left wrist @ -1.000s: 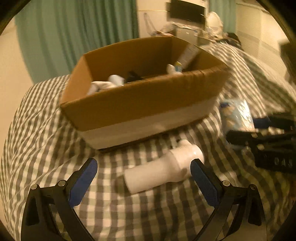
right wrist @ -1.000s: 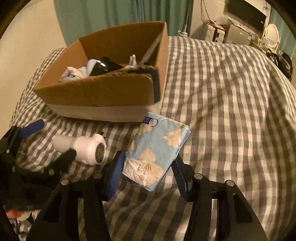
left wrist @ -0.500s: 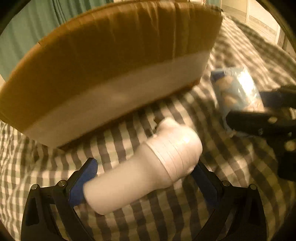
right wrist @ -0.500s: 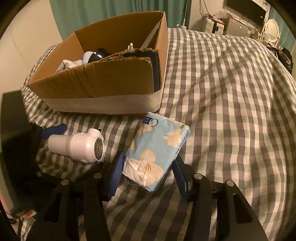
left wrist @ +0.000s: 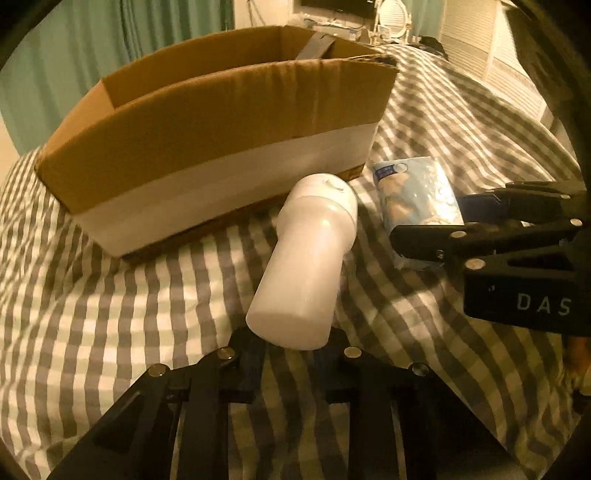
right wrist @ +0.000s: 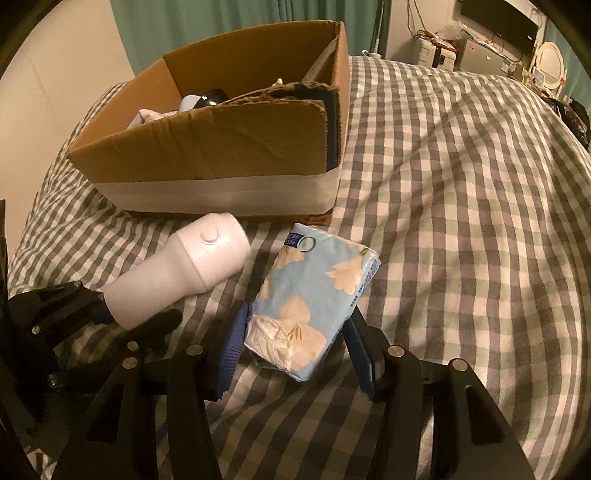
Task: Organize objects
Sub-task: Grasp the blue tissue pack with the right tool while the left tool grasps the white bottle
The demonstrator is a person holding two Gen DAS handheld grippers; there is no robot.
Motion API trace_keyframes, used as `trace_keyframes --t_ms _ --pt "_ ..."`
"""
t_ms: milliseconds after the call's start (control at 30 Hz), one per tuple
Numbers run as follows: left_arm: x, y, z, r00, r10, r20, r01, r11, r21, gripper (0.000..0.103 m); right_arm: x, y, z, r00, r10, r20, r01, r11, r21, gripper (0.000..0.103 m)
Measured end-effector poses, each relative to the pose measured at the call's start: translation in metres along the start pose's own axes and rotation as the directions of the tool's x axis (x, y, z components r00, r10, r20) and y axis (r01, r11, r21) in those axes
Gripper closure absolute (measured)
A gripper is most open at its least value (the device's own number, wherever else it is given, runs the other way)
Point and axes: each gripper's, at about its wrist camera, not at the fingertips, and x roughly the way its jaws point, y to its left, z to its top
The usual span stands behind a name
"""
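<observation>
My left gripper (left wrist: 291,339) is shut on the narrow end of a white handheld device (left wrist: 310,258), which is lifted and tilted toward the cardboard box (left wrist: 221,122); it also shows in the right wrist view (right wrist: 184,269). My right gripper (right wrist: 295,350) is shut on a light-blue floral tissue pack (right wrist: 314,295), which rests on the checked bedcover (right wrist: 461,221). The tissue pack also shows in the left wrist view (left wrist: 413,192). The box (right wrist: 221,155) holds white cloth and dark items.
The open box stands on the bed just behind both objects. Green curtains (right wrist: 221,22) hang behind it. A desk with electronics (right wrist: 480,33) and a round mirror stand at the far right. The bedcover stretches to the right.
My left gripper has closed on the white device and raised its wide end toward the box. My right gripper has stayed shut on the tissue pack.
</observation>
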Motion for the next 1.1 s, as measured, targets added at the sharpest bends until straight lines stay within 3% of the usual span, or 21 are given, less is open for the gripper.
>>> trace_keyframes --t_ms 167,300,367,433,533,733,833,900,967,1000,1033,1100 --pt "-0.018 0.007 0.002 0.998 -0.03 0.048 0.032 0.999 -0.029 0.083 -0.002 -0.002 -0.001 1.0 0.003 0.002 -0.003 1.0 0.004 0.051" --pt "-0.024 0.006 -0.007 0.998 -0.052 0.024 0.052 0.998 -0.024 0.081 -0.004 -0.004 -0.004 1.0 0.002 -0.001 -0.002 1.0 -0.002 0.051" --pt "-0.027 -0.005 -0.019 0.999 -0.035 0.012 0.036 0.999 -0.012 0.071 -0.008 -0.008 -0.008 1.0 0.001 -0.001 -0.001 1.0 -0.006 0.051" --pt "-0.027 -0.002 -0.028 1.0 -0.014 0.01 0.014 1.0 -0.012 0.035 -0.013 -0.006 -0.009 1.0 -0.003 0.015 0.003 1.0 -0.005 0.051" --pt "-0.034 0.003 -0.033 0.999 -0.017 0.048 0.018 1.0 -0.016 0.023 -0.02 -0.009 -0.01 1.0 0.004 0.026 -0.004 1.0 0.005 0.051" --pt "-0.013 -0.009 -0.01 1.0 -0.014 0.017 0.013 0.999 0.052 0.022 -0.005 -0.006 -0.005 0.999 -0.041 -0.027 0.04 0.999 -0.022 0.051" --pt "-0.002 -0.015 -0.006 1.0 -0.026 0.002 0.026 0.996 0.082 0.022 -0.002 -0.006 -0.001 0.999 -0.026 -0.025 0.026 1.0 -0.013 0.051" --pt "0.002 -0.015 0.0 0.997 -0.081 0.018 0.08 0.995 0.057 0.022 -0.001 -0.008 0.001 0.999 -0.025 -0.023 0.025 1.0 0.002 0.051" --pt "0.006 -0.012 0.004 0.993 -0.117 0.024 0.116 0.993 0.02 0.03 -0.001 -0.011 0.001 1.0 -0.019 -0.025 0.019 1.0 0.018 0.051" --pt "0.008 -0.011 0.005 0.991 -0.131 0.012 0.131 0.991 0.014 0.045 -0.002 -0.01 0.001 1.0 -0.019 -0.018 0.019 1.0 0.019 0.051" --pt "0.011 -0.01 0.004 0.987 -0.158 -0.006 0.158 0.987 0.011 0.051 -0.004 -0.01 0.0 1.0 -0.018 -0.012 0.018 1.0 0.017 0.051" --pt "0.01 -0.012 0.0 0.986 -0.164 -0.008 0.164 0.986 0.024 0.052 -0.006 -0.01 0.0 1.0 -0.021 -0.007 0.021 1.0 0.015 0.051"
